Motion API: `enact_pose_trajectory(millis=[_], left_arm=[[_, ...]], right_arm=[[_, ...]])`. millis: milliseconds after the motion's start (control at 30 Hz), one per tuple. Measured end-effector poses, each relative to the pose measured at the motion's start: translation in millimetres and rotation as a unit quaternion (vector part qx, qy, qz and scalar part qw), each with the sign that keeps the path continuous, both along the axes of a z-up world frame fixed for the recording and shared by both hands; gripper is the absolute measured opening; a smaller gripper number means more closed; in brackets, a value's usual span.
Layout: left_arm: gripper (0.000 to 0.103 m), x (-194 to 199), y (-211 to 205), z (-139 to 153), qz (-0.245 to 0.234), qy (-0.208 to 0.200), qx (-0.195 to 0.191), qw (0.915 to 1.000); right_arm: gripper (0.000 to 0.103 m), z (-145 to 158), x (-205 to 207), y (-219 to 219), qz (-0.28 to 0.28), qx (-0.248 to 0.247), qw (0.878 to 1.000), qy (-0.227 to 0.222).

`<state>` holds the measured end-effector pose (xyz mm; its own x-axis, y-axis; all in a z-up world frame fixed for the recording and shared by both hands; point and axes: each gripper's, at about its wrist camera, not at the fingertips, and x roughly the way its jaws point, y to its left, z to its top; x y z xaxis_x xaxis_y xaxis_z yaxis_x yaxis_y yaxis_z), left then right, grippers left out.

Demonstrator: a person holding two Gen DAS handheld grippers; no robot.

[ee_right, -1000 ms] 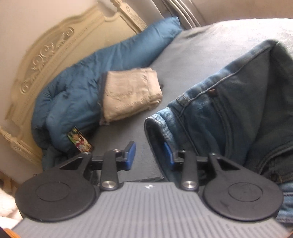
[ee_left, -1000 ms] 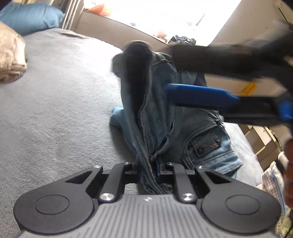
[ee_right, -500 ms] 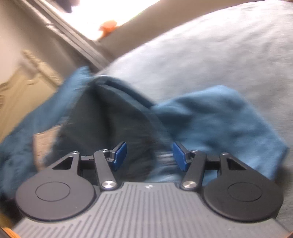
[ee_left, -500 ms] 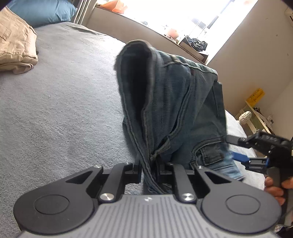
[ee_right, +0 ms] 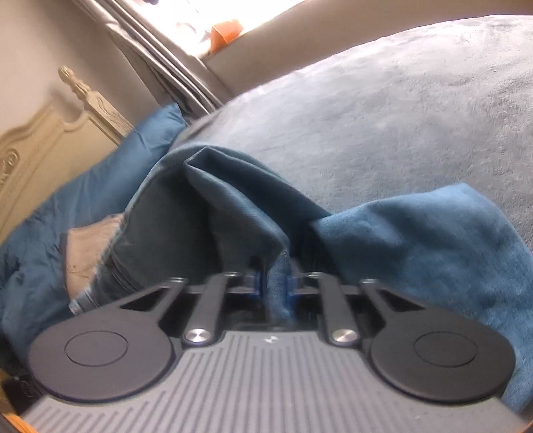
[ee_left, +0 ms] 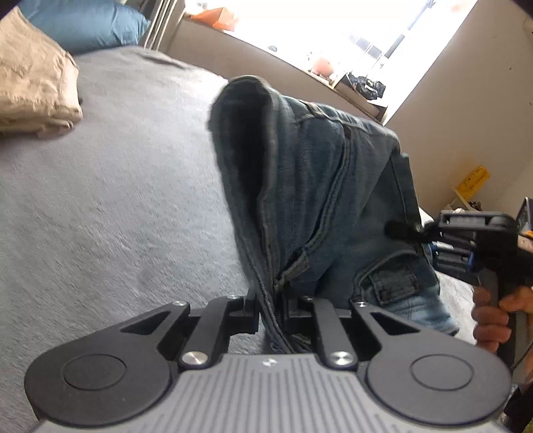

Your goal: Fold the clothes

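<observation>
Left gripper (ee_left: 269, 306) pinching jeans (ee_left: 333, 186), right gripper (ee_right: 273, 283) closing on denim

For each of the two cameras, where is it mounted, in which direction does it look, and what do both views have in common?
Left wrist: sits on the left gripper, looks over the grey bed to the window; the right gripper and a hand show.
Right wrist: sits on the right gripper, jaws closing on denim, looks toward the headboard.
Shared: jeans, tan folded garment, blue pillow.

Left gripper (ee_left: 269, 308) clamped on jeans (ee_left: 319, 200) hem, jeans draped above grey bedspread (ee_left: 116, 200)
</observation>
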<state>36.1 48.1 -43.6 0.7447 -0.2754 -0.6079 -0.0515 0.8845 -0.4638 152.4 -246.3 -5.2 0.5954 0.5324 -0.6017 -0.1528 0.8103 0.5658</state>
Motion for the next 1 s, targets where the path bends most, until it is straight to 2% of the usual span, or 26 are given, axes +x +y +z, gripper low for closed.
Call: enact_pose_trajectory(millis=[100, 200, 300, 433, 567, 733, 867, 1000], left_arm=[[0.011, -4.7, 12.1, 10.9, 0.022, -0.018, 0.002, 0.9996], [0.011, -8.3, 28.3, 23.0, 0.041, -0.033, -0.002, 0.9986], [0.010, -14.1, 42.4, 38.2, 0.050, -0.050, 0.008, 0.9975], [0.010, -22.3, 61.0, 57.1, 0.056, -0.066, 0.024, 0.9960], [0.010, -21.7, 81.1, 77.9, 0.055, -0.074, 0.049, 0.9945], [0.010, -15.7, 98.4, 92.9, 0.038, -0.073, 0.084, 0.9931], [0.010, -5.8, 106.9, 82.5, 0.030, -0.056, 0.112, 0.9916], [0.011, 7.2, 119.2, 60.4, 0.040, -0.034, 0.132, 0.9899]], right_arm=[[0.006, 6.8, -23.9, -0.6, 0.003, -0.009, 1.000, 0.011], [0.005, 7.4, -53.7, -1.8, 0.019, 0.007, 0.999, 0.046], [0.005, 5.3, -87.4, 9.2, 0.051, 0.021, 0.996, 0.076], [0.005, 12.8, -128.4, 33.8, 0.103, 0.043, 0.990, 0.091], [0.004, 15.0, -150.8, 72.2, 0.167, 0.069, 0.978, 0.103], [0.004, 8.6, -167.8, 129.9, 0.251, 0.087, 0.956, 0.126], [0.004, -11.2, -168.7, 161.2, 0.276, 0.087, 0.947, 0.135], [0.005, -34.9, -161.8, 181.1, 0.269, 0.098, 0.945, 0.158]])
